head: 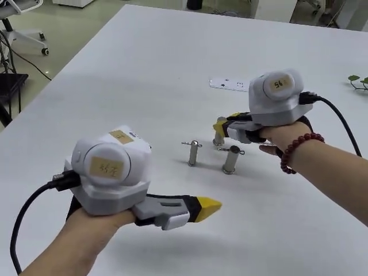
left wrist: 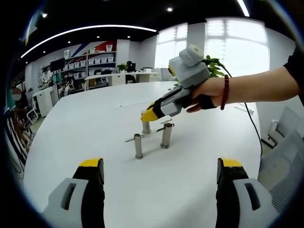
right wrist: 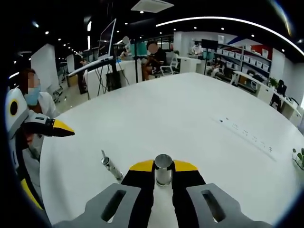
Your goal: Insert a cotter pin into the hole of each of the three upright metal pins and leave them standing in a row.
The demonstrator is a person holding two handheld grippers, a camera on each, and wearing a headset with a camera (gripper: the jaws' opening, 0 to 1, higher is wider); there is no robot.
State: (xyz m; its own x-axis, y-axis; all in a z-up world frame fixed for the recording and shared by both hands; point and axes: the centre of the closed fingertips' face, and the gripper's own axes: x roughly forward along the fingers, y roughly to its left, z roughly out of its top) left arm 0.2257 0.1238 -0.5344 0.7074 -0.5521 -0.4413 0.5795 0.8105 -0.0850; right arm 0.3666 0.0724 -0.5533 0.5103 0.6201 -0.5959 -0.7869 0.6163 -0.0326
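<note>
White bench (head: 144,63), three upright metal pins near its middle, first pin (head: 193,154) with a cotter pin (head: 190,144) through its top, second pin (head: 230,161) just beside it with one too, third pin (right wrist: 163,173) close behind, flat white power strip (head: 230,84) nearer the far edge.

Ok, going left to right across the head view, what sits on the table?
Left metal pin → middle metal pin, between the tips of the right hand-held gripper → right metal pin → plant leaves at the picture's right edge.
</note>
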